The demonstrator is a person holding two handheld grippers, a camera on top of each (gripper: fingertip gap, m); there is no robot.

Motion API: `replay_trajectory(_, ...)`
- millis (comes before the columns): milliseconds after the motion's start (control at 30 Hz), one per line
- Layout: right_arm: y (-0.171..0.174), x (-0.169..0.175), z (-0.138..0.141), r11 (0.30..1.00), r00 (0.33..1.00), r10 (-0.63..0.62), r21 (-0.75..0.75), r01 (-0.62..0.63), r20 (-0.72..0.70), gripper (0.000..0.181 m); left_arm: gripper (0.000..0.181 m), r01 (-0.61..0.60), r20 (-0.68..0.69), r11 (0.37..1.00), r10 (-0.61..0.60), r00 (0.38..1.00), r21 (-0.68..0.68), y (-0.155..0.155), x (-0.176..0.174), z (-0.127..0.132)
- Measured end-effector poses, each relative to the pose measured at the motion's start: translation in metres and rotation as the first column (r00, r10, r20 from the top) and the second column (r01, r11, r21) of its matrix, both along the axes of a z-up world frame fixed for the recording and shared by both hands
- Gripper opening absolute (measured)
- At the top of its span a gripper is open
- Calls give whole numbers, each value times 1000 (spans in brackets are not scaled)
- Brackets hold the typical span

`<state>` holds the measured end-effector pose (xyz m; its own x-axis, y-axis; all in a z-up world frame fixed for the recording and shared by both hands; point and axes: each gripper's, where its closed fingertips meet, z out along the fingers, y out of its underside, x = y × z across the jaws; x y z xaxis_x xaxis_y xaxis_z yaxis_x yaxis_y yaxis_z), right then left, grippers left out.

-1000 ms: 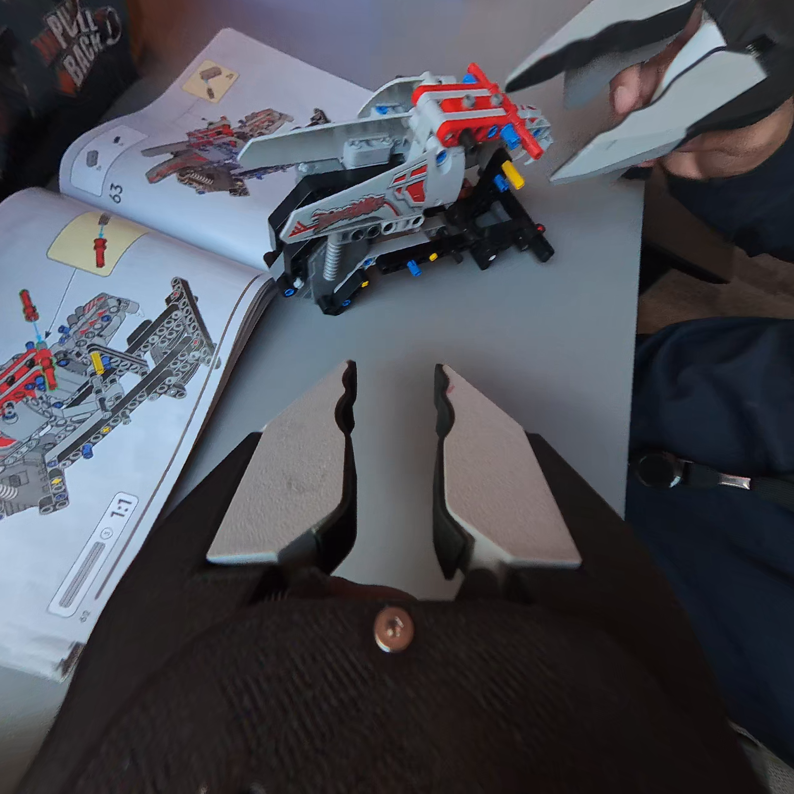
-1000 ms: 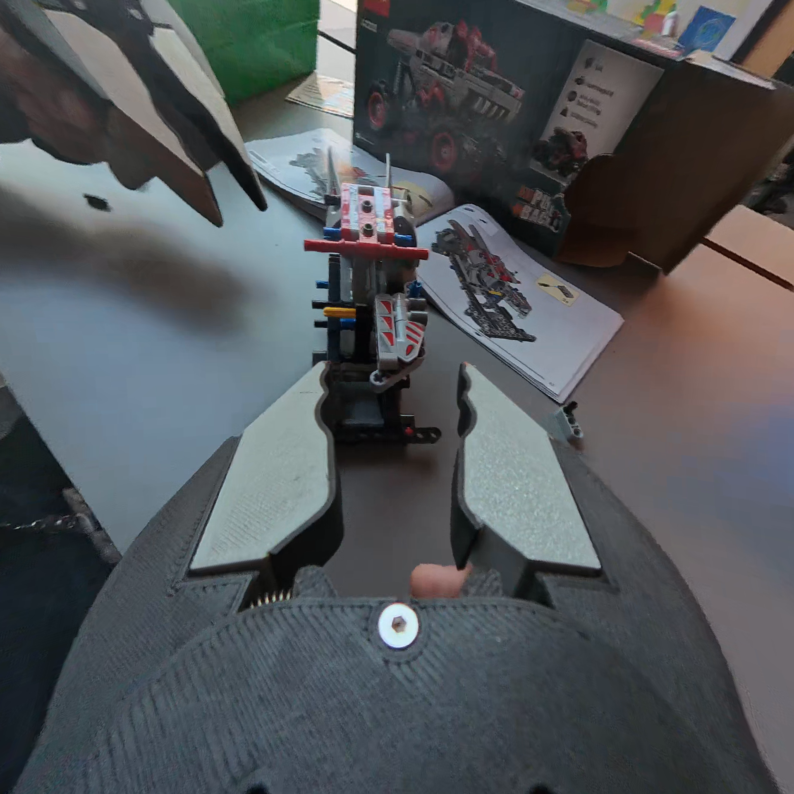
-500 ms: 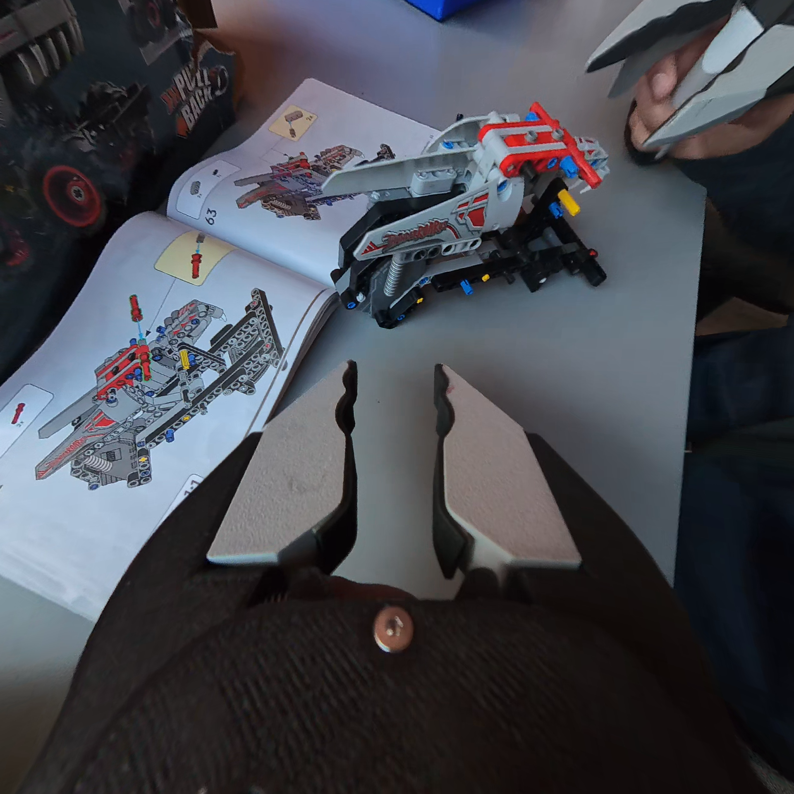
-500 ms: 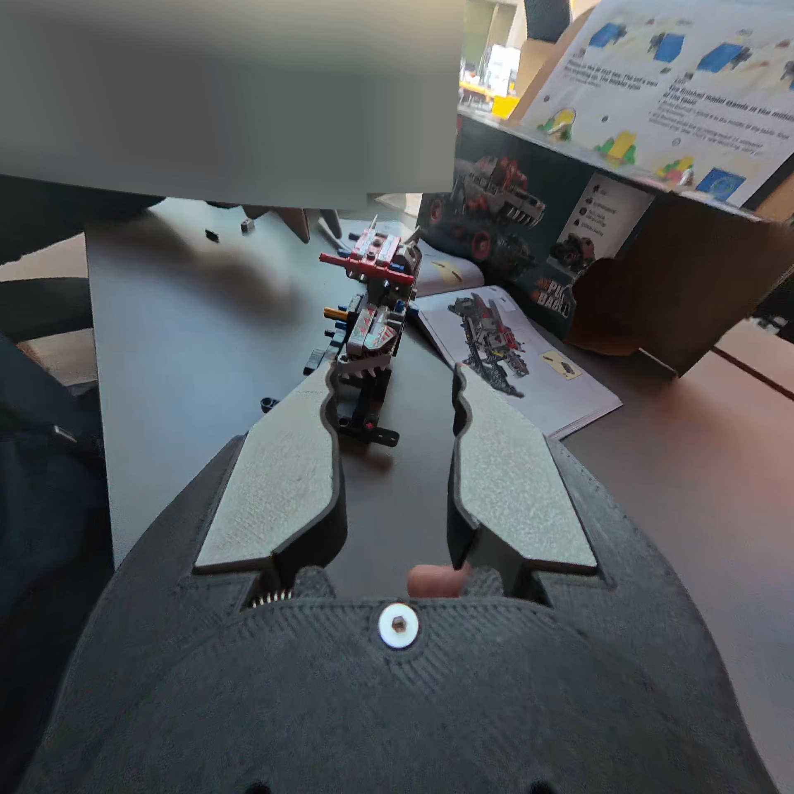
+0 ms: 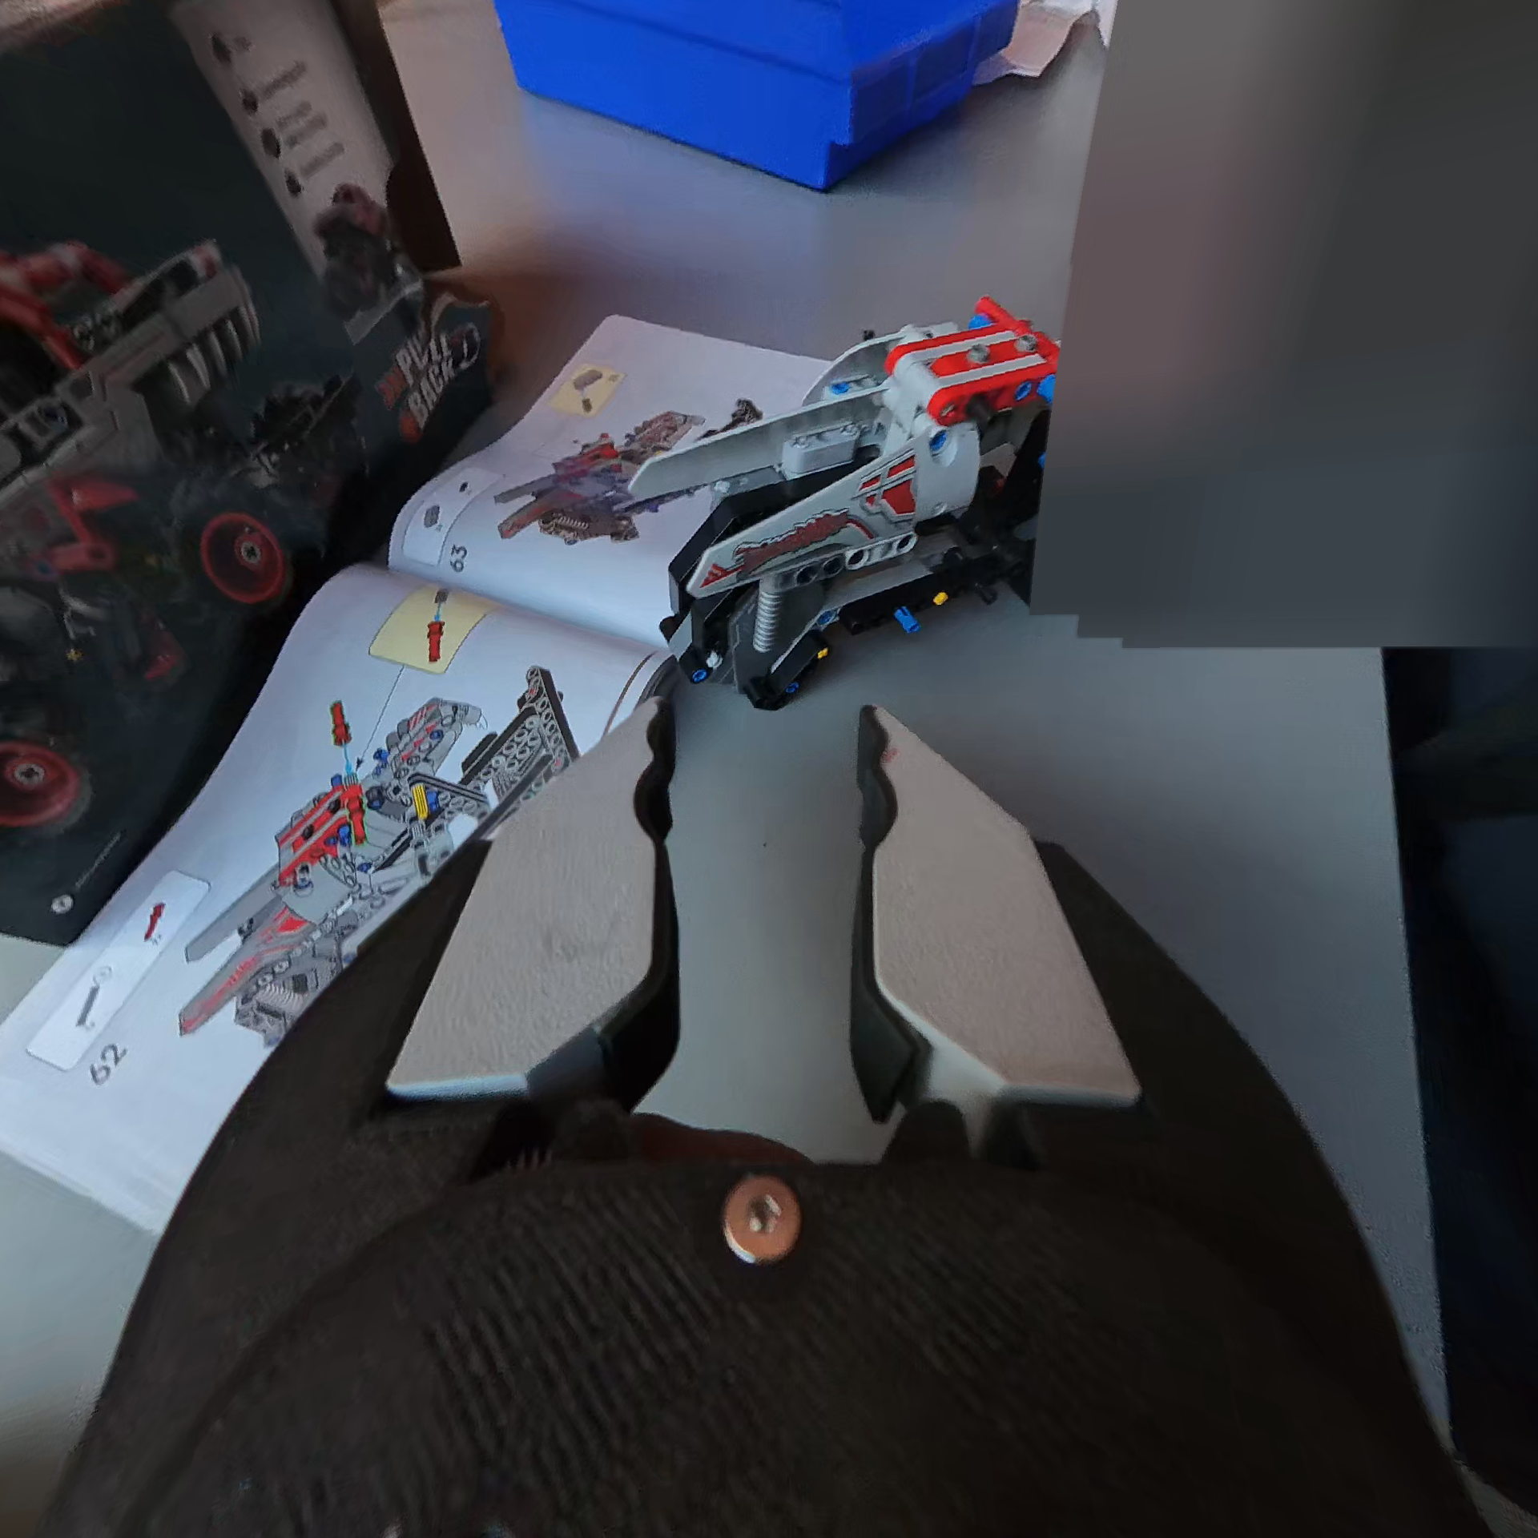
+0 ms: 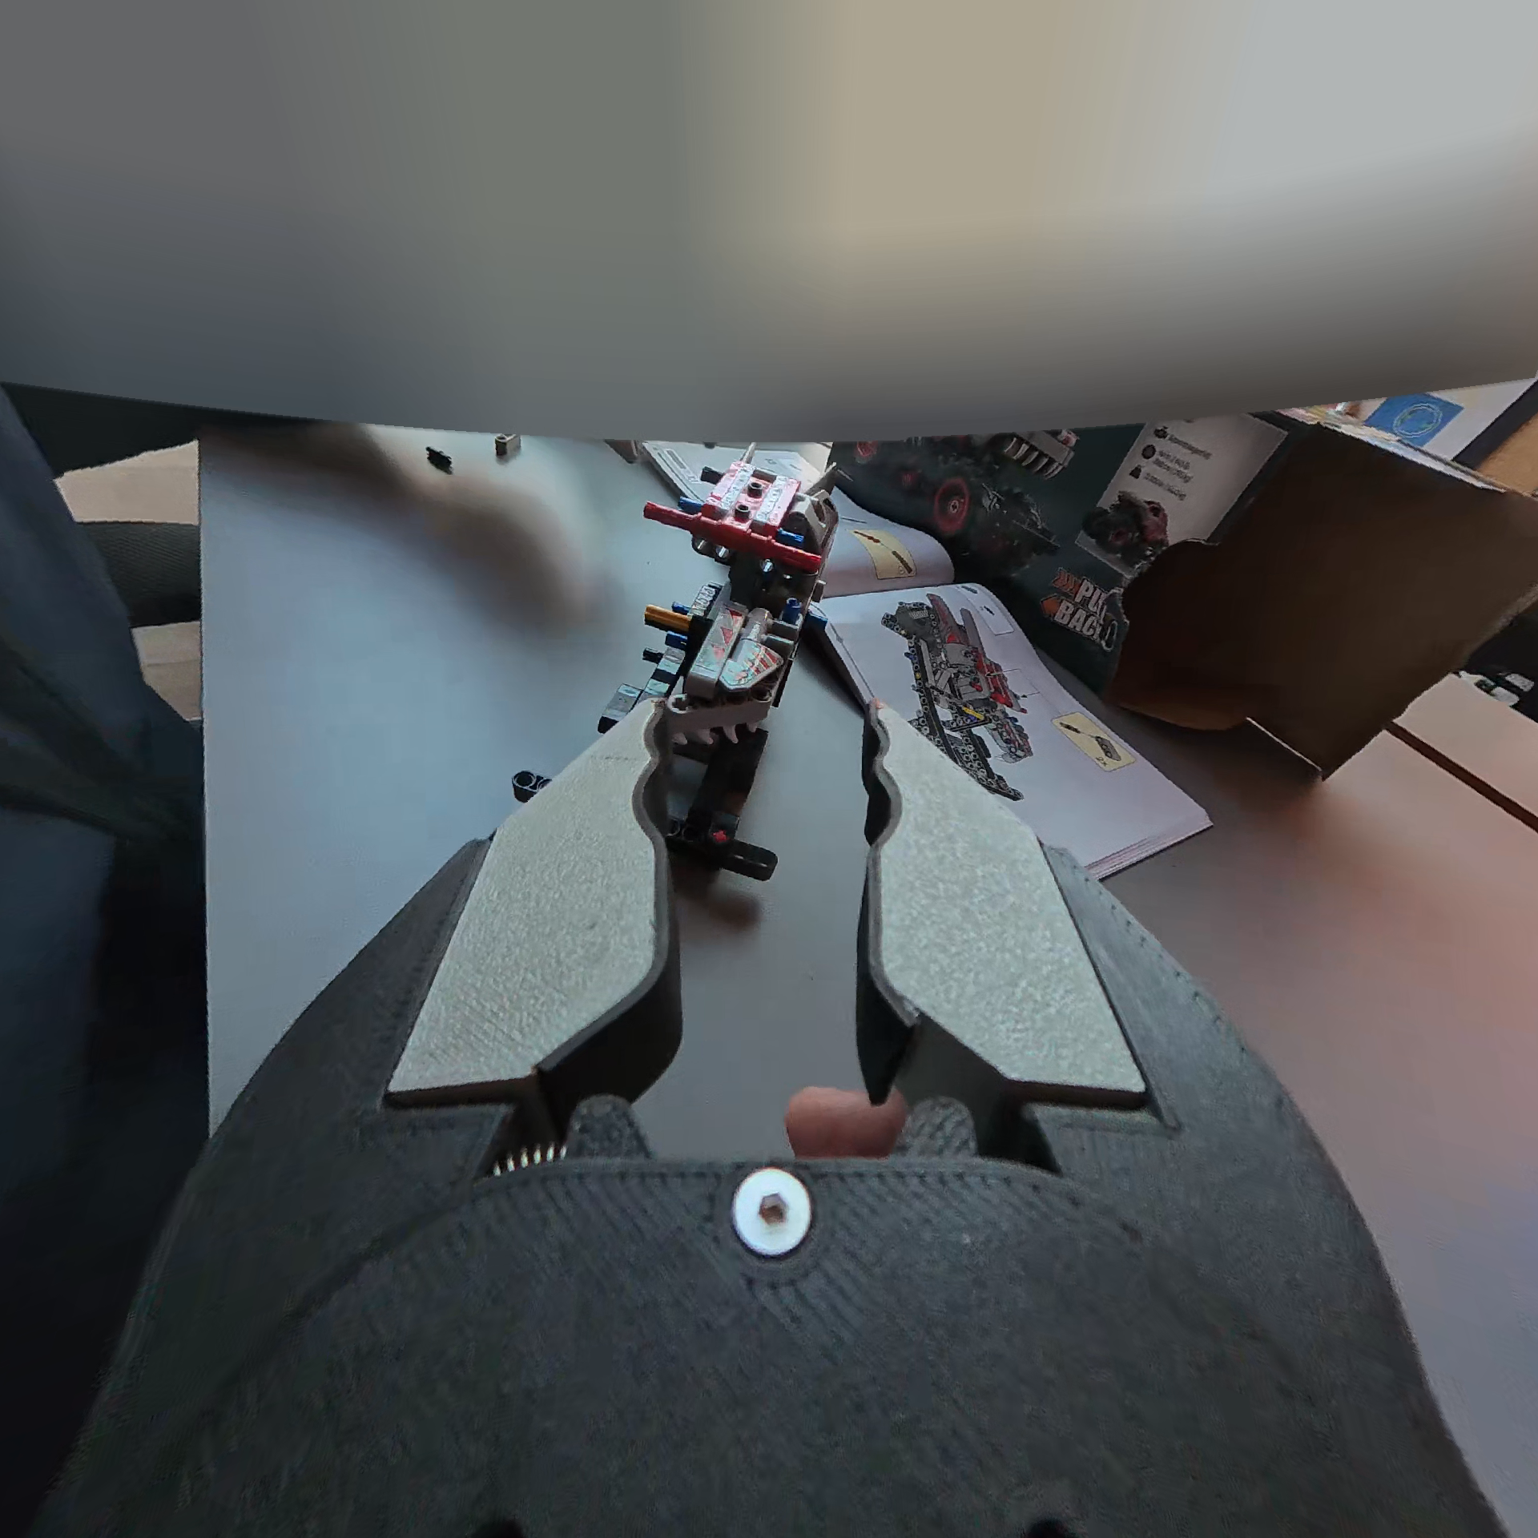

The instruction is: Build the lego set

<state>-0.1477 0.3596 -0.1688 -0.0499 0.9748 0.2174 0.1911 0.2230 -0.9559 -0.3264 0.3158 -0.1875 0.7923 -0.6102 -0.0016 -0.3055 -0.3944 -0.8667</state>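
A part-built lego truck (image 5: 849,516), grey, black and red, stands on the grey table (image 5: 1082,791) beside the open instruction booklet (image 5: 333,791). My left gripper (image 5: 761,724) is open and empty, held above the table short of the model. In the right wrist view the model (image 6: 732,641) stands end-on ahead of my right gripper (image 6: 761,716), which is open and empty, its left fingertip (image 6: 641,749) overlapping the model's near end in the picture. A blurred patch hides the model's right end in the left wrist view.
The dark set box (image 5: 166,416) stands left of the booklet, open at its brown end (image 6: 1298,616). A blue bin (image 5: 766,83) sits at the back. Small loose pieces (image 6: 528,781) lie on the table by its edge (image 6: 204,666). A person's dark clothing (image 5: 1465,999) is beside the table. One gripper's finger ends stand about 20 cm off the other's.
Both grippers have drawn back and tilted up, so the model sits farther off and more of the box and bin shows. Both stay open and empty; the model has not moved.
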Motion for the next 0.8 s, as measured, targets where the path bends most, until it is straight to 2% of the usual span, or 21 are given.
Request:
replay_trajectory(100,-7,-5,-2,1000,1000,13,16,-14,13,45,63,27,-34,998,-25,999,65,4,8,10)
replay_trajectory(233,-16,-18,-10,996,998,-2,95,-4,58,45,72,109,-57,987,-103,993,116,13,26,32)
replay_trajectory(367,-18,-29,-17,986,994,-38,167,21,102,44,81,213,-296,969,-170,940,122,27,33,28)
replay_trajectory(633,-6,-33,-24,970,984,-118,226,85,137,32,78,413,-383,911,-384,840,-7,34,66,20)
replay_trajectory(800,-3,-33,-25,970,981,-132,221,98,142,28,70,406,-430,911,-397,811,-76,37,65,10)
